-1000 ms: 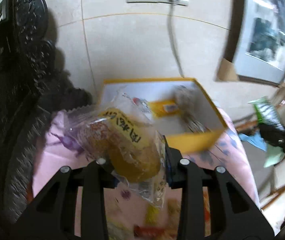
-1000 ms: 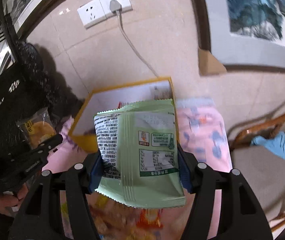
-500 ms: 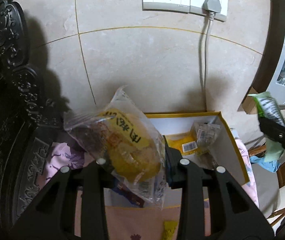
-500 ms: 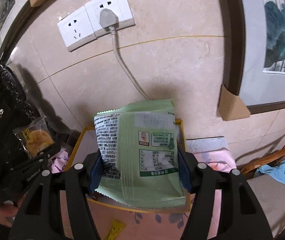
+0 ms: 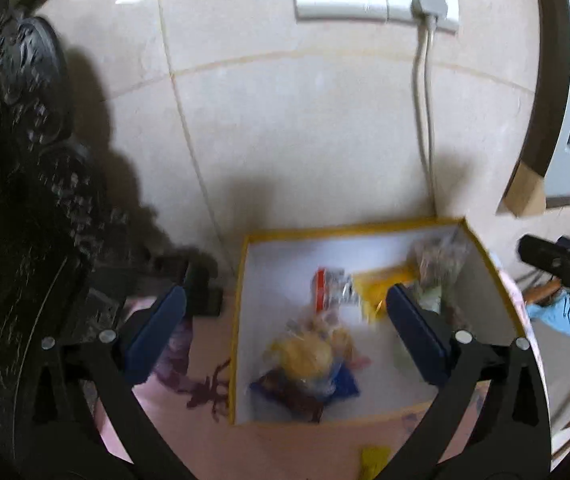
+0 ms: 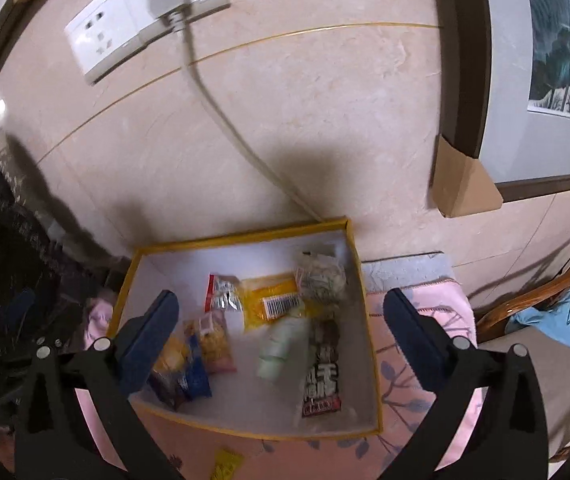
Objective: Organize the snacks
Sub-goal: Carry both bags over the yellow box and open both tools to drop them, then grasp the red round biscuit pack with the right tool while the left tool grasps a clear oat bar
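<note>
A yellow-rimmed box (image 5: pixel 241 304) (image 6: pixel 365 304) with a white inside sits on a pink cloth against the wall. It holds several snack packs. My left gripper (image 5: pixel 285 332) is open and empty above the box's left side; the clear bag with the yellow cake (image 5: pixel 309 356) lies blurred in the box below it. My right gripper (image 6: pixel 281 336) is open and empty above the box; the green packet (image 6: pixel 281 344) shows blurred inside, beside a dark long pack (image 6: pixel 323 368). The right gripper's body (image 5: pixel 561 268) shows at the left wrist view's right edge.
A dark carved chair (image 5: pixel 25 220) stands left of the box. A wall socket with a plugged cable (image 6: pixel 173 12) is above it. A framed picture (image 6: pixel 545 60) and a wooden chair with blue cloth (image 6: pixel 553 316) are right. A small yellow pack (image 6: pixel 225 466) lies on the cloth in front.
Both grippers have opened. The yellow cake bag has left my left gripper and the green packet has left my right gripper; both now show inside the box.
</note>
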### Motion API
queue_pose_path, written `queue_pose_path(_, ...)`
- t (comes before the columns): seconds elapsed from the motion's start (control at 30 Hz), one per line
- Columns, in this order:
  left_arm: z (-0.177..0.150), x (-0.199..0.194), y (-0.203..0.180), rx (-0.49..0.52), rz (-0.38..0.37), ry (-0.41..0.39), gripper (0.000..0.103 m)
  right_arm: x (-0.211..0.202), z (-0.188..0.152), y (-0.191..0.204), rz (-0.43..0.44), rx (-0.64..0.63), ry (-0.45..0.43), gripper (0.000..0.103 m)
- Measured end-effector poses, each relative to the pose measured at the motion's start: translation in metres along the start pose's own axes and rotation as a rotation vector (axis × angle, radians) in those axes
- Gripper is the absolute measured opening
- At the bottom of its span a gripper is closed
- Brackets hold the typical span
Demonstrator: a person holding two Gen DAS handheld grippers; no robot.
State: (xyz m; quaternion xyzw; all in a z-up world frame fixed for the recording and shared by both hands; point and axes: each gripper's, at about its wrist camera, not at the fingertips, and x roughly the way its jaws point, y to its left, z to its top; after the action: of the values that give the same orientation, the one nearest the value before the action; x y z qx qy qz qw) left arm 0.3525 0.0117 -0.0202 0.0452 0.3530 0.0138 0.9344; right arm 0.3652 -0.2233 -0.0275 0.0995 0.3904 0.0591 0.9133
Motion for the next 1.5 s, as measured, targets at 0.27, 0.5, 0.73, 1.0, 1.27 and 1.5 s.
queue_pose_path(0.27, -0.098, -0.036, 0.066, -0.087, 0.115, 0.093, 0.101, -0.043, -0.113, -0.001, -0.151, -0.301, 0.102, 0.102)
queue_pose_path(0.5, -0.183, -0.040, 0.087, -0.131, 0.120, 0.193, 0.101, 0.004, -0.235, -0.030, -0.137, -0.185, 0.370, 0.102)
queue_pose_path(0.73, -0.193, -0.037, 0.069, -0.079, 0.084, 0.203, 0.101, 0.006, -0.255, -0.029, -0.143, -0.147, 0.373, 0.102)
queue_pose_path(1.0, -0.214, -0.016, 0.058, 0.057, 0.046, 0.256, 0.101, 0.011, -0.267, -0.023, -0.179, -0.183, 0.369, 0.102)
queue_pose_path(1.27, -0.258, 0.006, 0.042, 0.359, -0.064, 0.328, 0.101, 0.029, -0.278, -0.013, -0.183, -0.198, 0.401, 0.102)
queue_pose_path(1.5, -0.264, 0.033, 0.054, 0.304, -0.208, 0.347, 0.094, 0.027, -0.280, -0.018, -0.145, -0.169, 0.392, 0.102)
